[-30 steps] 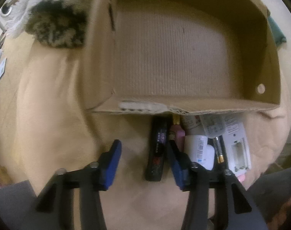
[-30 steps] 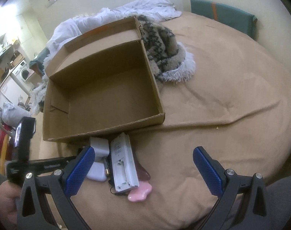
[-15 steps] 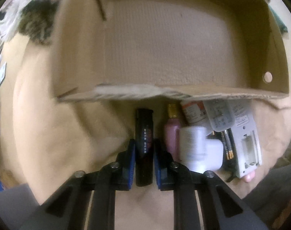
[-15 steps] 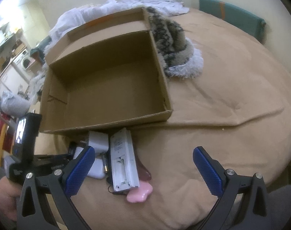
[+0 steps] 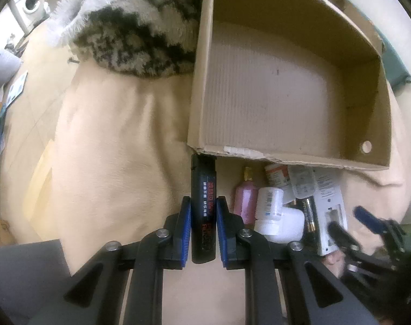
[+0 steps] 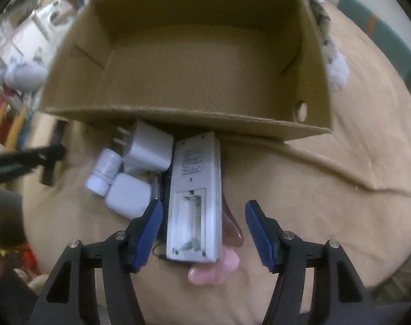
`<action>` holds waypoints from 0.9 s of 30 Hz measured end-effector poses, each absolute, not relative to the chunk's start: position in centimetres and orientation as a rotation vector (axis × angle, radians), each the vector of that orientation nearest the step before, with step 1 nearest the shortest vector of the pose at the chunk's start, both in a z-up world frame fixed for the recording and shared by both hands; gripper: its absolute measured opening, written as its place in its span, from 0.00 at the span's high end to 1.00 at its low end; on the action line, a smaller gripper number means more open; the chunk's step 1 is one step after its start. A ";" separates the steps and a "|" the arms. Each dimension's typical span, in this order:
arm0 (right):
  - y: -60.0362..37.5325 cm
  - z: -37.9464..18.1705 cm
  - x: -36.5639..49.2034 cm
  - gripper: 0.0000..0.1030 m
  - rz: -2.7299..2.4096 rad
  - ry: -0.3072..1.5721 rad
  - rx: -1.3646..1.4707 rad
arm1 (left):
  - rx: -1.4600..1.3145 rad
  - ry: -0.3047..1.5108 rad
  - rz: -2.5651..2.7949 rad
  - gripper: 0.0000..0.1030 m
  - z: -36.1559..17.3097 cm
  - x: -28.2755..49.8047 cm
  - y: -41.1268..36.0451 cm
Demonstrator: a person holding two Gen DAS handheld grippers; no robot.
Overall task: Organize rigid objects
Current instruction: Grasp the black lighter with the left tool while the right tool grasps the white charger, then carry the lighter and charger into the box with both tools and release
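Left hand-held gripper point(image 5: 203, 224): blue pads closed on the black tube point(image 5: 203, 211), gripped across its lower half. The tube points forward; its far end sits just under the torn near corner of the box point(image 5: 273, 92). Whether it is lifted off the bed point(image 5: 110, 149) cannot be told.

Right hand-held gripper point(image 6: 202, 224): jaws wide apart, holding nothing. The white remote point(image 6: 196, 203), face down with its battery bay open, lies between the pads without touching either.

Remaining items lie in a tight cluster on the bed against the box's near wall: pink bottle point(image 5: 244, 203), white bottle point(image 5: 267, 203), batteries point(image 5: 309, 214), charger point(image 6: 145, 149), and a pink piece point(image 6: 213, 269) under the remote.

Judgement: the step in hand is carrying the tube into the box. It should be raised before moving forward, since the tip will otherwise catch the ragged cardboard edge. Tilting the tip up first would clear the wall.

Clearances: the box floor is bare and offers ample room. The fuzzy blanket point(image 5: 129, 35) presses on the box's left wall, so approach over the near wall. The right hand-held gripper works close beside the left; the remote overlaps neighbours, so closing on it may drag them.
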State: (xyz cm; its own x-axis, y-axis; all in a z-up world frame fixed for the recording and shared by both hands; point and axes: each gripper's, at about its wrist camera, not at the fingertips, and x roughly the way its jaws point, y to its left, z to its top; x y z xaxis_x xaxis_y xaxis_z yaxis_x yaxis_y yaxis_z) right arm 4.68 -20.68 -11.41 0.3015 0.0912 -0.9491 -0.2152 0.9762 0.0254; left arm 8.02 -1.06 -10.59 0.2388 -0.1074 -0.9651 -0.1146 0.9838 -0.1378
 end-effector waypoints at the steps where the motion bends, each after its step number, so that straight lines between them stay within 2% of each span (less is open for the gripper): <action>1: -20.3 -11.8 4.9 0.34 0.202 1.257 -0.125 | -0.198 1.330 0.006 0.85 -10.7 7.9 -1.3; 11: -18.4 -13.9 7.0 0.35 0.158 1.239 -0.228 | -0.214 1.357 0.014 0.85 -10.8 8.6 -0.7; 12: -18.3 -14.0 7.1 0.40 0.166 1.236 -0.230 | -0.214 1.356 0.016 0.85 -11.1 8.9 -0.6; 13: -18.2 -13.9 7.0 0.53 0.187 1.237 -0.224 | -0.212 1.356 0.019 0.85 -11.1 8.9 -0.6; 27: -21.1 -10.4 3.9 0.53 0.211 1.193 -0.087 | -0.214 1.326 0.031 0.85 -9.8 7.6 0.1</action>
